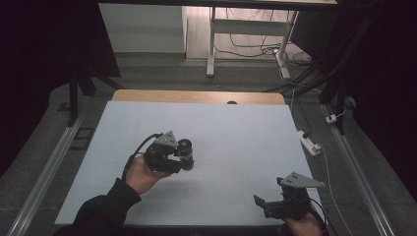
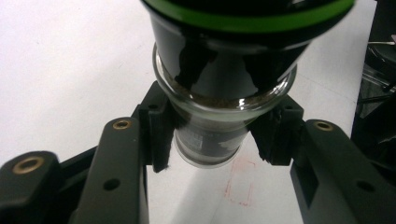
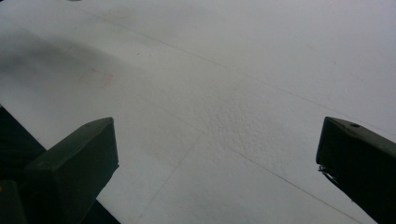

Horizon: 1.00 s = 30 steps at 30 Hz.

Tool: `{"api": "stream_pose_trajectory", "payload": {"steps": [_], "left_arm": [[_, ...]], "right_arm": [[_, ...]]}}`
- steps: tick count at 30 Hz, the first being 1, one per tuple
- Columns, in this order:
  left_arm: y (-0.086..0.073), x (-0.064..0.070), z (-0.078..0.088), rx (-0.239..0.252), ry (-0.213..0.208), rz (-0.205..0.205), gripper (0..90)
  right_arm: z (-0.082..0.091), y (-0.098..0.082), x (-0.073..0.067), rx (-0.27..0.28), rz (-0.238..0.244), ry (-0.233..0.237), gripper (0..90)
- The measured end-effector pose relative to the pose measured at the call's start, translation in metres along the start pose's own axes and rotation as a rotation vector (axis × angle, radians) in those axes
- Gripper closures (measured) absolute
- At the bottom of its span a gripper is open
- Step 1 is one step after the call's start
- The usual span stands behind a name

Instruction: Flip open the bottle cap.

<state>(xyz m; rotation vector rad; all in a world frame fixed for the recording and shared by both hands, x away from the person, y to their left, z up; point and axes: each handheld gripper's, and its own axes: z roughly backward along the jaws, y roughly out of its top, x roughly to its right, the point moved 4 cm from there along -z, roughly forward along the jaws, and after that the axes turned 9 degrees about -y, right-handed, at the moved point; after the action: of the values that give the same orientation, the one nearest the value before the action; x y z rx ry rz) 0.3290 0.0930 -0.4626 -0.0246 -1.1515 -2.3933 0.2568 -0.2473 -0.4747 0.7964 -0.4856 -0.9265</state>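
Left gripper [image 1: 183,158] is clamped on the slick, breakable glass grinder jar [image 2: 210,140] at its narrow base, table-centre; right gripper [image 1: 263,202], five o'clock, gapes empty.

White table [image 1: 236,128], power strip [image 1: 309,142] beside it.

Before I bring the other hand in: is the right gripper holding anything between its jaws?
No. In the right gripper view the right gripper has its jaws wide apart, with bare white table between them.
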Motion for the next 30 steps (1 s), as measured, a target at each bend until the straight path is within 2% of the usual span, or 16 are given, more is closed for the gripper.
{"api": "stream_pose_trajectory", "payload": {"steps": [5, 10, 13, 17, 20, 24, 30], "left_arm": [[0.0, 0.002, -0.001, -0.028, 0.029, -0.01, 53.1], [-0.001, 0.003, -0.004, -0.043, 0.031, -0.014, 53.2], [-0.001, 0.003, -0.006, -0.045, 0.031, -0.014, 53.2], [-0.001, 0.003, -0.006, -0.047, 0.028, -0.015, 53.2], [-0.001, 0.004, -0.007, -0.047, 0.024, -0.017, 53.2], [-0.001, 0.005, -0.008, -0.05, 0.022, -0.02, 53.1], [-0.001, 0.005, -0.009, -0.055, 0.02, -0.024, 53.1]], "right_arm": [[-0.001, 0.009, -0.009, 0.004, 0.036, 0.026, 0.0], [-0.001, 0.016, -0.016, 0.033, 0.034, 0.059, 0.0], [0.0, 0.022, -0.022, 0.05, 0.033, 0.097, 0.0], [0.0, 0.026, -0.026, 0.051, 0.027, 0.112, 0.0], [0.0, 0.035, -0.031, 0.068, 0.011, 0.155, 0.0], [-0.001, 0.044, -0.038, 0.089, 0.032, 0.167, 0.0], [-0.005, 0.057, -0.049, 0.082, 0.037, 0.178, 0.0]]}}
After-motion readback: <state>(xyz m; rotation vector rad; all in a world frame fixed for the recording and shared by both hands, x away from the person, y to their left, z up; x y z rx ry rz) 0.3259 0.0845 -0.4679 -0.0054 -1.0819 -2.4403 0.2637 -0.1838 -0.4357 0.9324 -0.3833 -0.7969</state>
